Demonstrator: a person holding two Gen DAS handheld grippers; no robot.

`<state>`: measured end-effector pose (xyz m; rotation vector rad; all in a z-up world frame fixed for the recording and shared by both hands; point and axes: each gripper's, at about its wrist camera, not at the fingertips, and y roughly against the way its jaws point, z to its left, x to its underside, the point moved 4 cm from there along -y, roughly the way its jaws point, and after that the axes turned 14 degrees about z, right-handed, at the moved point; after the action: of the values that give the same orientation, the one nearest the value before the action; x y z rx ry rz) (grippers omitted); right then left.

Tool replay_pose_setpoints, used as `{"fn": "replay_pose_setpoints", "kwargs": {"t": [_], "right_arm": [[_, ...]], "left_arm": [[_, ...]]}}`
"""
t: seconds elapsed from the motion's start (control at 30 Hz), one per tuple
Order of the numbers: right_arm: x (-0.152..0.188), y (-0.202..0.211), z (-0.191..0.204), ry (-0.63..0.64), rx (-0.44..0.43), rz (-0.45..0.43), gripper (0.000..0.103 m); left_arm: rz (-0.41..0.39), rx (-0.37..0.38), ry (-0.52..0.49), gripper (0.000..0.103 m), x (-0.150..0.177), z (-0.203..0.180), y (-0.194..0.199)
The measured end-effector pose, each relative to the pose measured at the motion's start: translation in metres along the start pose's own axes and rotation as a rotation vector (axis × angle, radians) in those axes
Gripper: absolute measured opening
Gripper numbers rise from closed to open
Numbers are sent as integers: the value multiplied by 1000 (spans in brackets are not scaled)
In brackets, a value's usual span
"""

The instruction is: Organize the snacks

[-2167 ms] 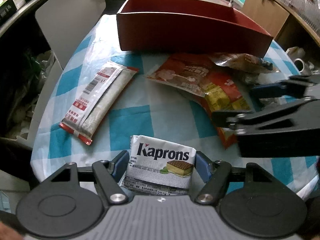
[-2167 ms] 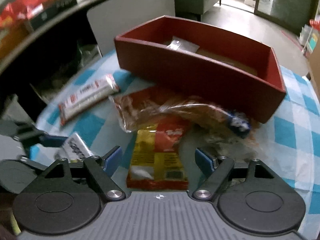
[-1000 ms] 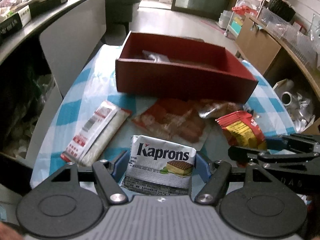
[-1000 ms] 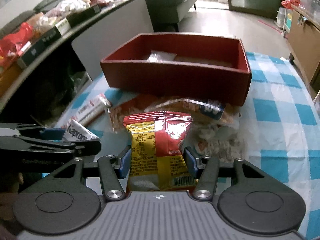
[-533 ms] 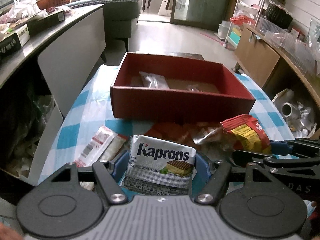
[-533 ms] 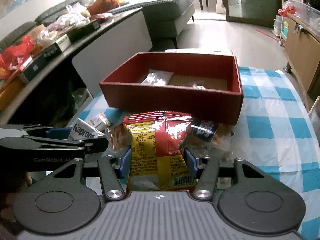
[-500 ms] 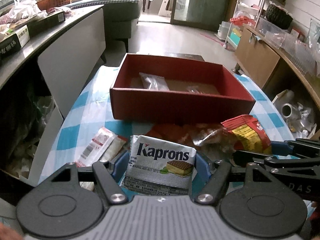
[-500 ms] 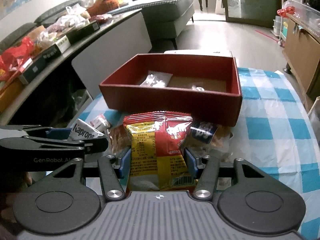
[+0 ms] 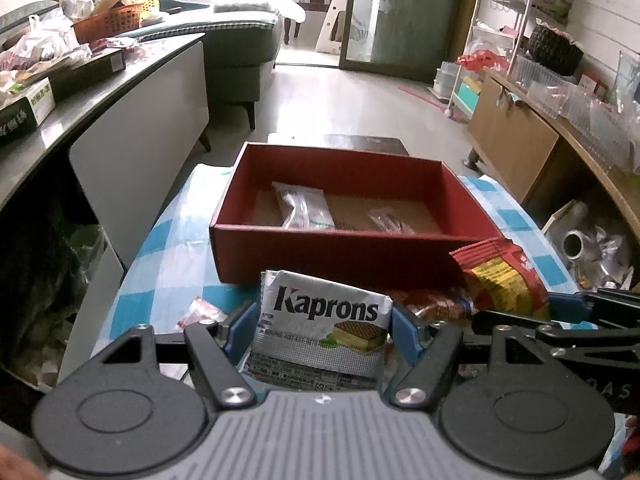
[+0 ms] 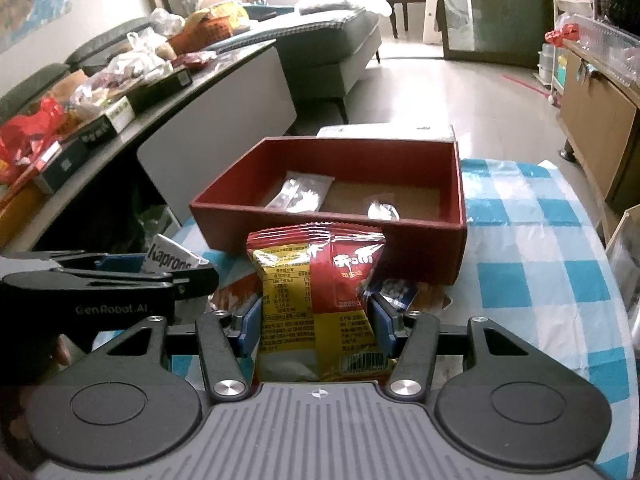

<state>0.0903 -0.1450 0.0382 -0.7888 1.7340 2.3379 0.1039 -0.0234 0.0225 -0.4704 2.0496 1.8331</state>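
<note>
Beyond the blue-checked tablecloth (image 10: 532, 216), the open red cardboard box (image 9: 340, 258) lies straight ahead of both grippers, left gripper (image 9: 320, 330) pinching the white Kaprons wafer packet (image 9: 320, 332), right gripper (image 10: 316, 320) clamping the red-and-yellow snack bag (image 10: 316, 292).

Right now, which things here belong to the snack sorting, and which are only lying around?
Job:
- left gripper, shut on Kaprons pack
- right gripper, shut on red-yellow bag
- red box, two clear packets inside
- loose snacks on checked cloth

Lying about:
- sofa
- counter clutter
- cabinet
</note>
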Motion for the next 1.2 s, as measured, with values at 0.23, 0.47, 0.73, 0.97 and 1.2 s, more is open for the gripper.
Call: {"fn": "replay_pose_setpoints", "kwargs": {"t": [0.23,0.47,0.73,0.97,1.2], "right_arm": [[-14,5,-6,-10,-1,-31,63],[-31,7,-13,-18,-1,-60,63],[-50,2,-22,-22,14,-68,63],[-68,-5,-32,-25,29,-77,63],[-89,-18,-43,-26,48,-76,57]], "left_arm": [[-30,-6,-4,64,-18,-5,-1],[-46,-10,-9,64,-35,-9,-6],[-69,-24,-7,64,-63,-12,-16],[-72,-34,0,64,-81,-9,-27],[-42,-44,4,65,-97,-12,-52]]}}
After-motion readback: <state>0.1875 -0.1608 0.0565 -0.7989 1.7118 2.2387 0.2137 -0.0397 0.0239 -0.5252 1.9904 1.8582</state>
